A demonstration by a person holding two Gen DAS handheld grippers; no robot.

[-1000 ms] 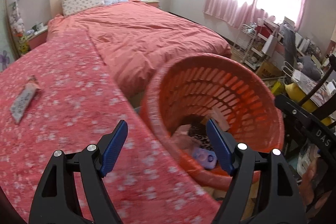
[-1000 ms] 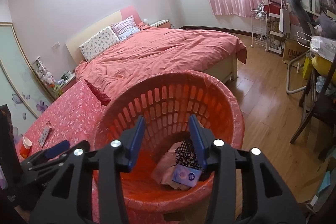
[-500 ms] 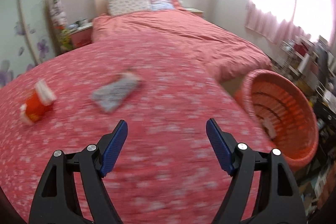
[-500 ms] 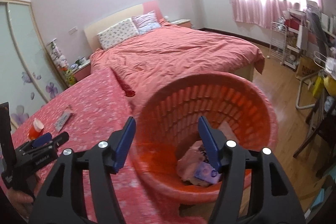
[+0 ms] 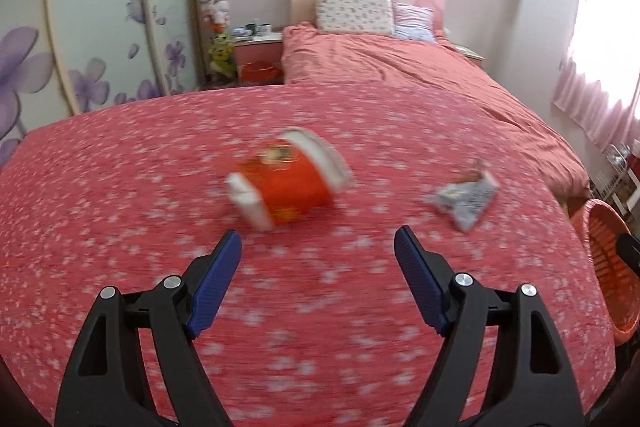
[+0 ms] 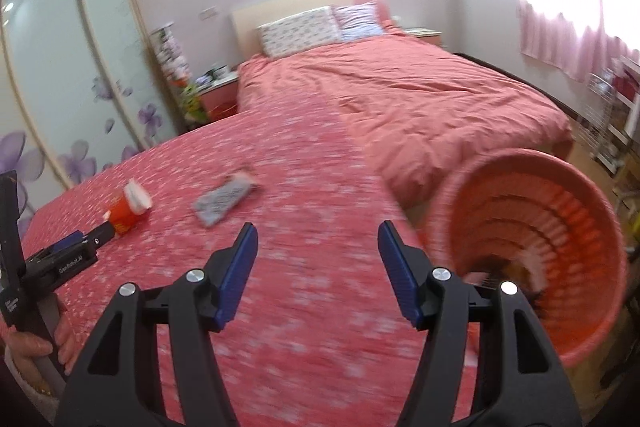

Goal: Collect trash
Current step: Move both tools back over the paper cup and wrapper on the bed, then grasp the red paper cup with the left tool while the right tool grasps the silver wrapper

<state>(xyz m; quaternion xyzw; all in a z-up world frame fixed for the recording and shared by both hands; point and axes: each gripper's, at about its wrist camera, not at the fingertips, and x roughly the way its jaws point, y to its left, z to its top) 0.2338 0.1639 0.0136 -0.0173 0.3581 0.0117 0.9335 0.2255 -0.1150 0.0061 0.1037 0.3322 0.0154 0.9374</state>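
Red paper cup (image 5: 286, 179) lies tipped on its side on the flowered surface (image 5: 120, 187), just ahead of the left gripper (image 5: 318, 255), whose jaws are spread wide and empty. To take it well, I would bring the gripper in low and square across the cup's middle and close gently, since thin paper will likely crush or roll. A crumpled wrapper (image 5: 466, 197) lies to the cup's right, apart from it. The right gripper (image 6: 318, 245) is also spread and empty, hanging beside the orange basket (image 6: 532, 247), which already holds some trash.
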